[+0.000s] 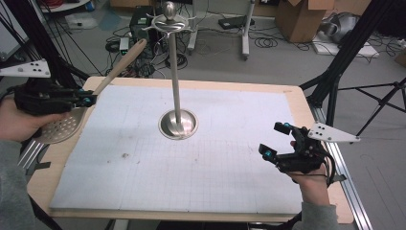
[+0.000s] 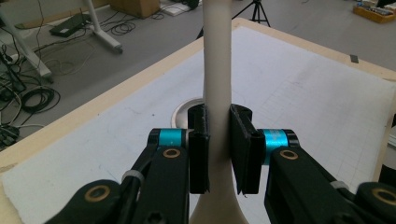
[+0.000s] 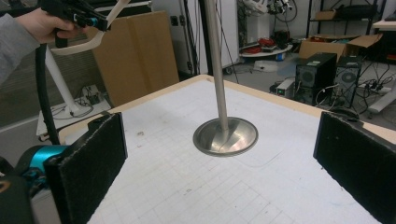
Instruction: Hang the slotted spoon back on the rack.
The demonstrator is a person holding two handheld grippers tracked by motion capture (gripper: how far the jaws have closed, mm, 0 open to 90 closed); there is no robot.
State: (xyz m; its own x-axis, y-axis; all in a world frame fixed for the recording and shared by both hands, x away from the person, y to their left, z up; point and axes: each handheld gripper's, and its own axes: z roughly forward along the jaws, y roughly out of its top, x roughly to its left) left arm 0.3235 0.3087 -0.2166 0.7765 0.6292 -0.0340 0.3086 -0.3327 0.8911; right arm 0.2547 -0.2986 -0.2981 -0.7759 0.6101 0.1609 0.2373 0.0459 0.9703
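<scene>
At the table's left edge, the left gripper (image 1: pixel 88 99) clamps a tilted skimmer (image 1: pixel 60 127) by its pale handle; the right gripper (image 1: pixel 276 140) hovers wide open, empty.

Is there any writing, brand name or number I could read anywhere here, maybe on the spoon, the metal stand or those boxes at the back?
None is readable: the skimmer spoon, its wooden handle clamped in the left hand-held gripper, and the metal stand bear no visible writing.
The cardboard boxes show nothing legible; any marks there are too small and blurred.
</scene>
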